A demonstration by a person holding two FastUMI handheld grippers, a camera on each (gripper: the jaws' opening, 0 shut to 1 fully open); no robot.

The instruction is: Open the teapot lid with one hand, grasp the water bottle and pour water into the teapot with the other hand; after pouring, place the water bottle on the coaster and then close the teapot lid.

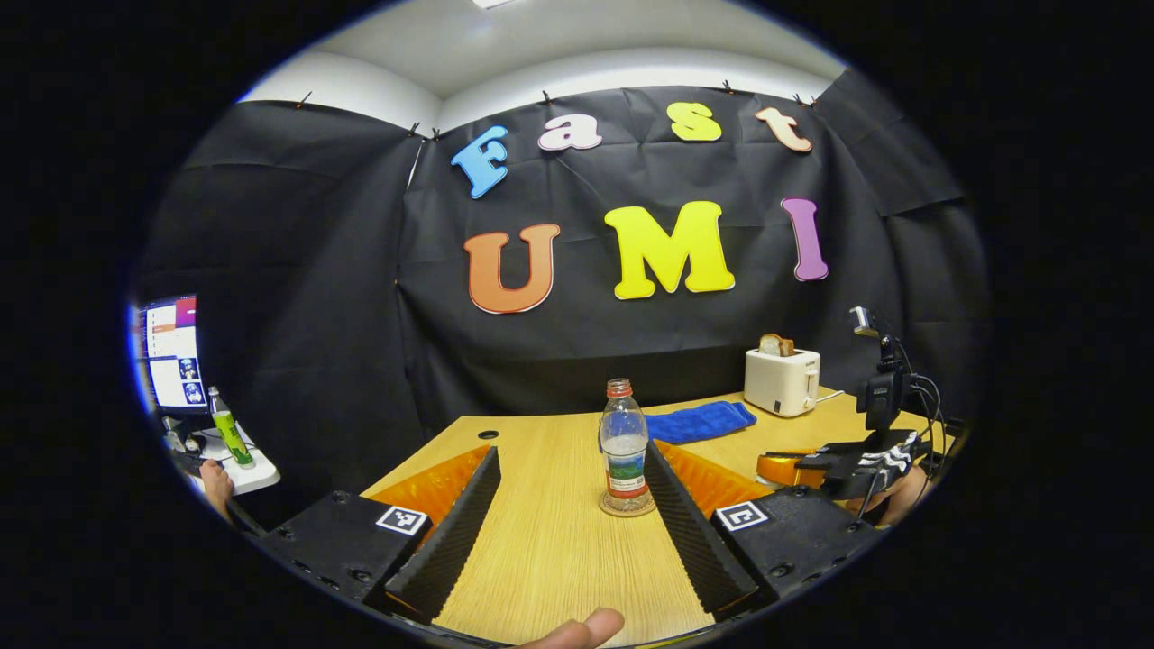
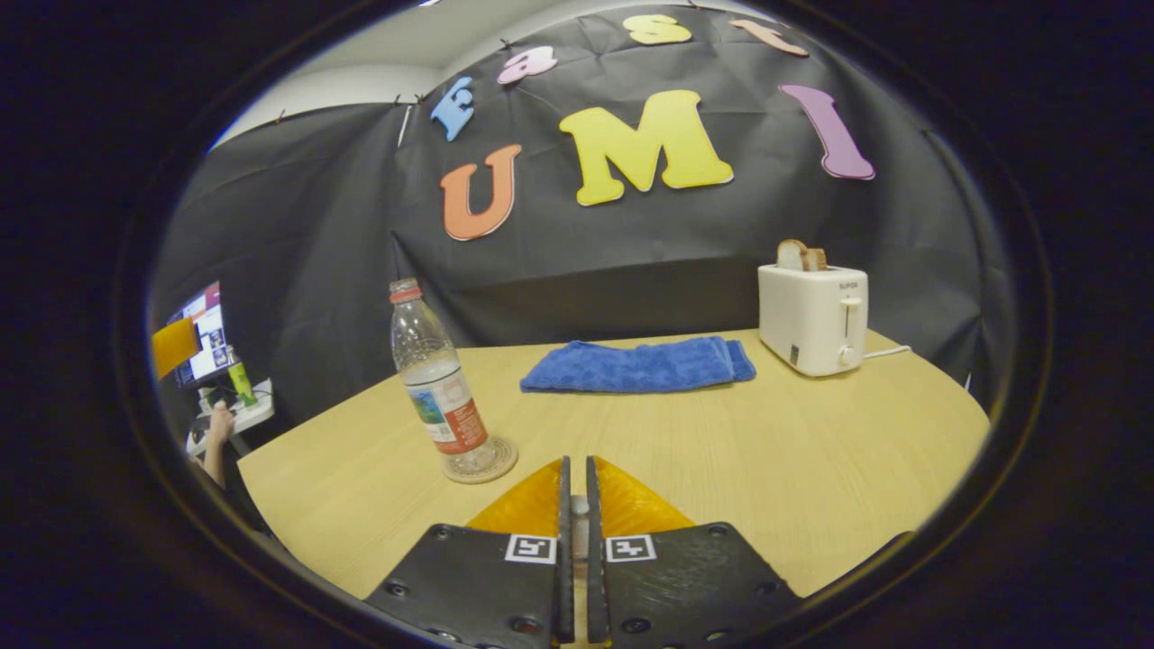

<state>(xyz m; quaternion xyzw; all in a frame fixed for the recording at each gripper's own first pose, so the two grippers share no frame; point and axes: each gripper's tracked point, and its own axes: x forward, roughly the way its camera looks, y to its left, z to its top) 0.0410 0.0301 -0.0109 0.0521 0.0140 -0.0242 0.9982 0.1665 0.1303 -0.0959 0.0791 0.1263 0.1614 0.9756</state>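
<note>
With the water bottle (image 1: 624,448) upright on its coaster (image 1: 627,507) on the desk (image 1: 550,550), your left gripper (image 1: 577,514) held its jaws wide before it while your right gripper (image 2: 577,505), beside the bottle, pinched something small, probably the lid knob; lower that squarely.

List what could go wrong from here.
1. The bottle stands tall on a small coaster, and one finger of the open left gripper is close beside it. A sideways move might tip it.
2. The right gripper is shut low over the table, and something small may sit between its fingers. I cannot tell what, so any grip there is uncertain.
</note>
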